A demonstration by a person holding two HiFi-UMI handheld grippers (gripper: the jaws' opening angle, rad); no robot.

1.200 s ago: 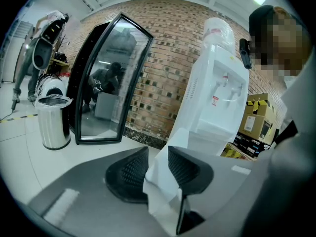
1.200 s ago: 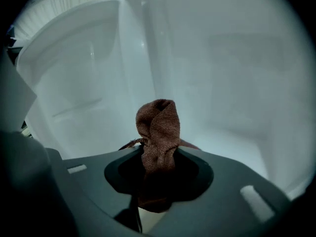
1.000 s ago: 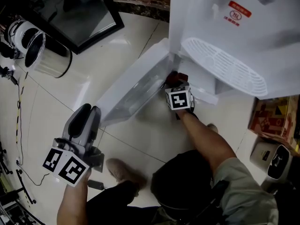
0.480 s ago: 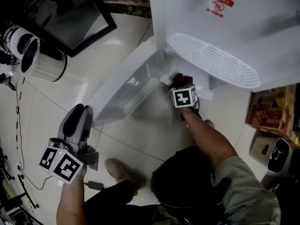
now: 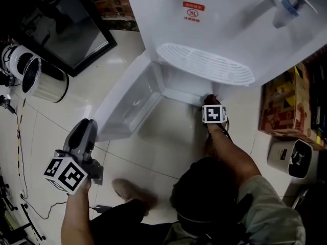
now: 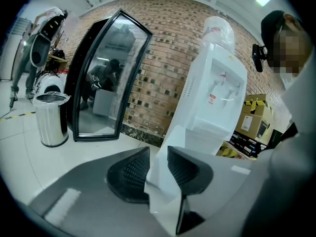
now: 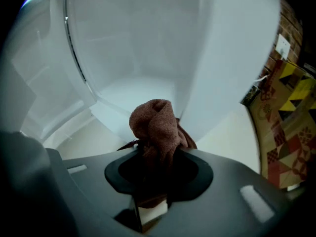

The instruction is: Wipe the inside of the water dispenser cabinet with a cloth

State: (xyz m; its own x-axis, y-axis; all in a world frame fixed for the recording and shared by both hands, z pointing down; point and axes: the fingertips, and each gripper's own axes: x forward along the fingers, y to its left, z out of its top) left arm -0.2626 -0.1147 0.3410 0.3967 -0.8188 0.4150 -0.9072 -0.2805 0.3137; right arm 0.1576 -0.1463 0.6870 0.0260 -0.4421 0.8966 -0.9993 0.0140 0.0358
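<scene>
The white water dispenser (image 5: 230, 24) stands at the top of the head view, its lower cabinet door (image 5: 127, 103) swung open to the left. My left gripper (image 5: 87, 125) is shut on the free edge of that door; in the left gripper view the white door panel (image 6: 165, 191) sits pinched between the ribbed pads. My right gripper (image 5: 212, 101) is shut on a bunched brown cloth (image 7: 155, 125). It points steeply down at the cabinet's lower right front corner, and the cloth pokes out past the jaws toward the white cabinet interior (image 7: 133, 58).
A steel bin (image 5: 38, 78) and a black-framed glass panel (image 5: 76, 29) stand at the left. A patterned cardboard box (image 5: 286, 103) and a small appliance (image 5: 288, 160) sit to the right of the dispenser. The person's shoe (image 5: 130, 190) rests on the tiled floor.
My right gripper has carried the cloth rightward along the cabinet's bottom front, from the hinge side to the right corner. The left gripper has kept its hold on the door.
</scene>
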